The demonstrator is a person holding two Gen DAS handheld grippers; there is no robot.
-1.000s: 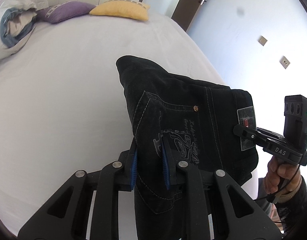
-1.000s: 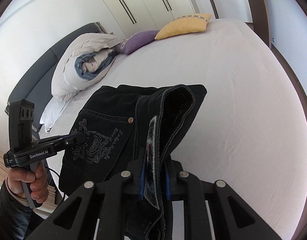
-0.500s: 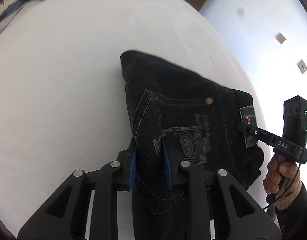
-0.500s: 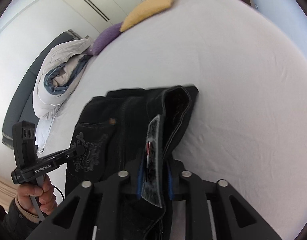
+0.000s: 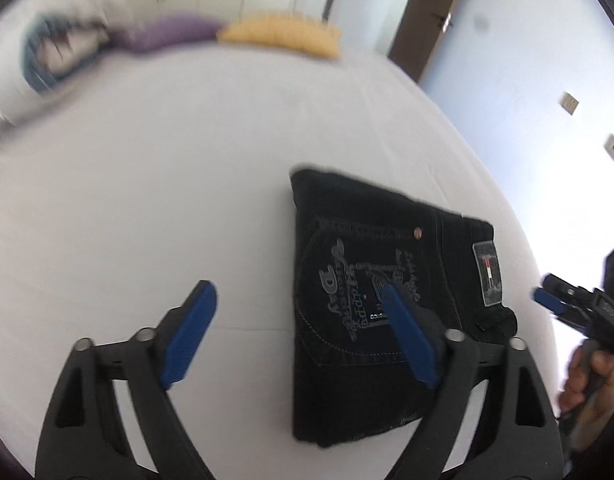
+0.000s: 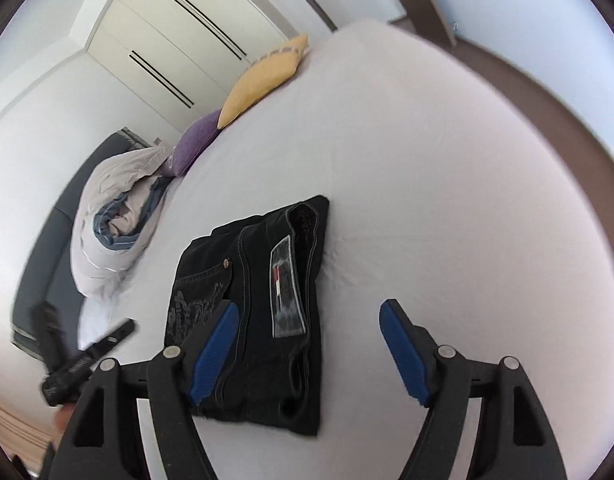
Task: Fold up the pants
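Step in hand, as judged: release after the last fold. Left gripper (image 5: 303, 334): its jaws have just been opening and now stand wide apart, nothing between them; its left blue pad sits over bare white bed sheet (image 5: 167, 208), its right pad over the pocket embroidery. The folded black denim pants (image 5: 391, 304) lie flat on the sheet as a compact rectangle. Right gripper (image 6: 307, 354): jaws likewise just opened, wide apart, holding nothing; the pants' waistband edge lies below and between its pads. Next move probably calls for drawing both grippers clear without snagging the cloth.
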